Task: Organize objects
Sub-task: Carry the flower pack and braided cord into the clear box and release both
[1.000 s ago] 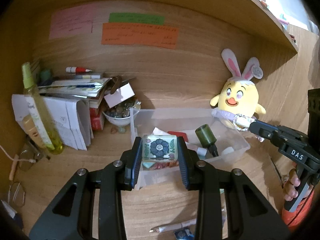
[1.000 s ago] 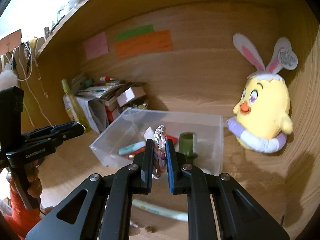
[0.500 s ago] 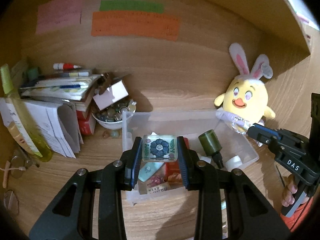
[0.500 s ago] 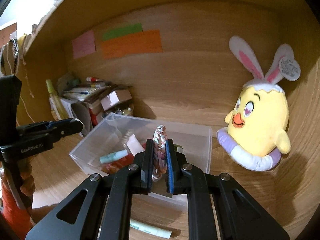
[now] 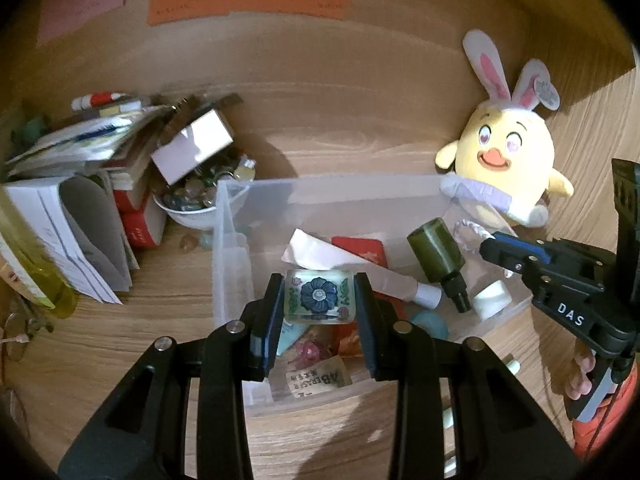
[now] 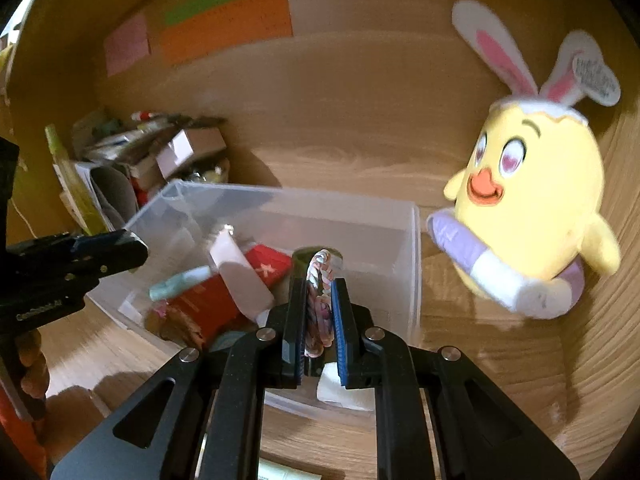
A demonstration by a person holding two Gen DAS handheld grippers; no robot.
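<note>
While clamped, tile between left tool fingers

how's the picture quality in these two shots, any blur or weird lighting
Left wrist view: dim, warm light, strong fisheye bending, black corners; the book stack is smeared, while the tile in the left hand-held gripper is sharp. Right wrist view: the plush chick and bin edges are motion-blurred.
</note>
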